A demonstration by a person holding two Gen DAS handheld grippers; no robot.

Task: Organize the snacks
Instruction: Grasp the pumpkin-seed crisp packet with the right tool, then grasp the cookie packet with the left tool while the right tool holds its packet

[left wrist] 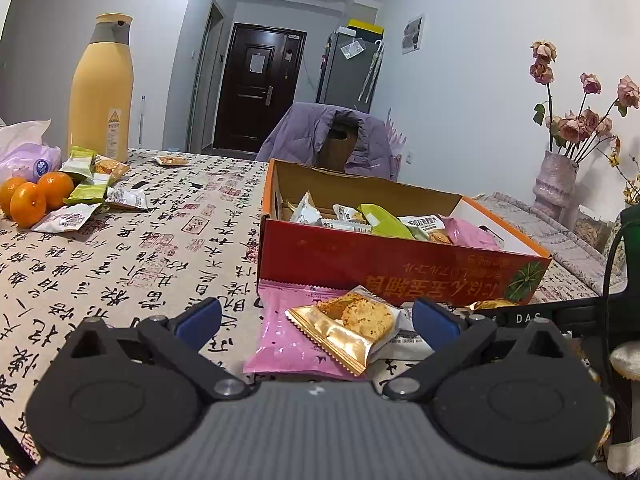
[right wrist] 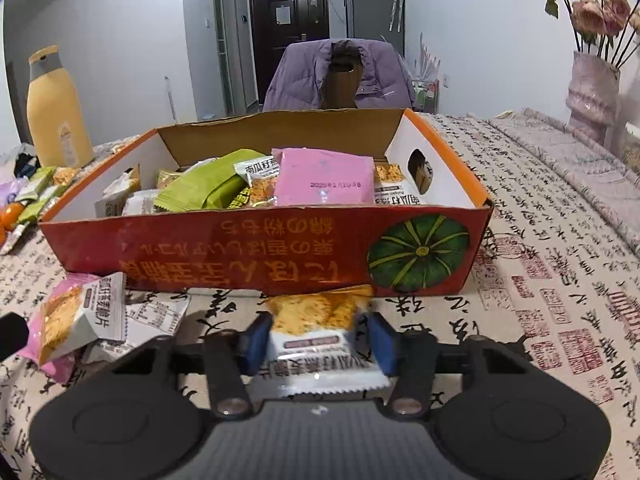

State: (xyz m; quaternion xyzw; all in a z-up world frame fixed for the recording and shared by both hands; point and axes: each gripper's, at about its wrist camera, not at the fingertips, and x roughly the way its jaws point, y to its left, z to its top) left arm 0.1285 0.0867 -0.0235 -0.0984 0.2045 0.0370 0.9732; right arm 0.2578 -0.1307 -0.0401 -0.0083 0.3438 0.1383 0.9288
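Your right gripper [right wrist: 316, 338] had fingers [right wrist: 256, 340] closed against white snack packet [right wrist: 316, 344] on tabletop [right wrist: 540, 240], just before red box [right wrist: 256, 248]; your left gripper [left wrist: 316, 316] kept fingers wide apart, empty, above pink packet [left wrist: 280, 332] and gold packet [left wrist: 348, 328].

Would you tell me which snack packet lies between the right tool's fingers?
The white-and-orange crisp packet just before the red box; the right tool grips its sides, while the other loose packets lie untouched.

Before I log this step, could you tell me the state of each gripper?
Left gripper: open, holding nothing.
Right gripper: closed on a white snack packet.
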